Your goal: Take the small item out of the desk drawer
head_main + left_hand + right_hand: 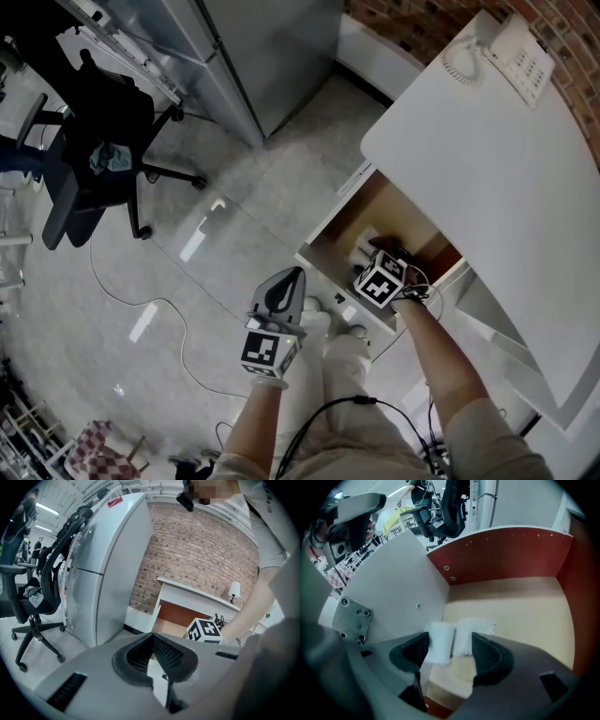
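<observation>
– Jaws first: how are they standing?

– On the right gripper (449, 644) they are standing well apart, and I am not seeing them press on anything. On the left gripper (152, 641) they are meeting at the tips, empty, and it is hanging out over the floor, well apart from the drawer.

– And the item?

– I am looking at two things lying right at the right tips, on the pale floor of the open red-brown wooden drawer (501, 555) under the white desk (487, 159). One is a small smooth white cylinder (439, 641) just beside the pad at the view's left. The other is a fuzzy white scrap (472, 629) next to it, nearer the other pad. The cylinder's long axis is running along the jaws, as I am reading it, not across them.

– Count?

– One drawer, one cylinder, one scrap, two grippers. Which of the two is the wanted item I am not managing to tell. The right hand is sitting far nearer.
</observation>
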A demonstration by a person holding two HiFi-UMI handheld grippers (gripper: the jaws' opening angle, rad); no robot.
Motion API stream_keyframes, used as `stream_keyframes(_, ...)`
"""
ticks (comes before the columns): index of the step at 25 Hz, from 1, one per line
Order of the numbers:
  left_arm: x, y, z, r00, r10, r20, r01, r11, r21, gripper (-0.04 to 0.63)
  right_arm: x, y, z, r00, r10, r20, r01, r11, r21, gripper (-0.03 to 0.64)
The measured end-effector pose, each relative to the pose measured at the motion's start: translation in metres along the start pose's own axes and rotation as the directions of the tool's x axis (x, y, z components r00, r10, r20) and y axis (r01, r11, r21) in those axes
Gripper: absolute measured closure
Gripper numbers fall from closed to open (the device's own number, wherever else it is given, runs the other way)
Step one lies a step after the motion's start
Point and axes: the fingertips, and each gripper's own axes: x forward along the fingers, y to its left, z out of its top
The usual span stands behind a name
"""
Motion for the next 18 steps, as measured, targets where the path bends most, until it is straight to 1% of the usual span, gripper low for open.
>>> stream_keyframes(3, 0.002, -0.002, -0.001, 1.000, -0.001, 0.001, 0.001, 1.000, -0.004, 0.591, 0.002, 0.002, -0.001, 0.999, 0.030, 0.013, -0.030, 0.999, 0.042, 0.333)
stream_keyframes(6, 0.003, -0.004, -0.003, 1.000, -0.004, 0.001, 0.004, 1.000, -0.002, 0.591, 0.003, 0.006, -0.001, 0.996, 0.087, 0.030, -0.089, 0.992, 0.092, 0.385)
stream_keyframes(9, 0.003, -0.003, -0.004, 1.000, -0.002, 0.001, 0.002, 1.000, -0.005, 0.591, 0.005, 0.010, -0.003, 0.992, 0.127, 0.023, -0.129, 0.985, 0.119, 0.419)
stream_keyframes(11, 0.002, -0.002, -0.005, 1.000, 0.003, -0.003, -0.003, 1.000, -0.016, 0.591, 0.007, 0.012, -0.004, 0.987, 0.156, 0.025, -0.158, 0.977, 0.143, 0.422)
stream_keyframes(13, 0.002, -0.002, -0.005, 1.000, 0.002, -0.002, -0.002, 1.000, -0.008, 0.591, 0.007, 0.015, -0.004, 0.982, 0.183, 0.036, -0.187, 0.970, 0.153, 0.431)
stream_keyframes(14, 0.002, -0.002, -0.006, 1.000, 0.001, -0.002, -0.001, 1.000, -0.003, 0.591, 0.007, 0.015, -0.004, 0.980, 0.193, 0.046, -0.198, 0.968, 0.155, 0.454)
stream_keyframes(18, 0.002, 0.000, -0.010, 1.000, 0.001, -0.006, -0.001, 1.000, -0.002, 0.591, 0.008, 0.016, -0.004, 0.979, 0.195, 0.065, -0.202, 0.968, 0.147, 0.456)
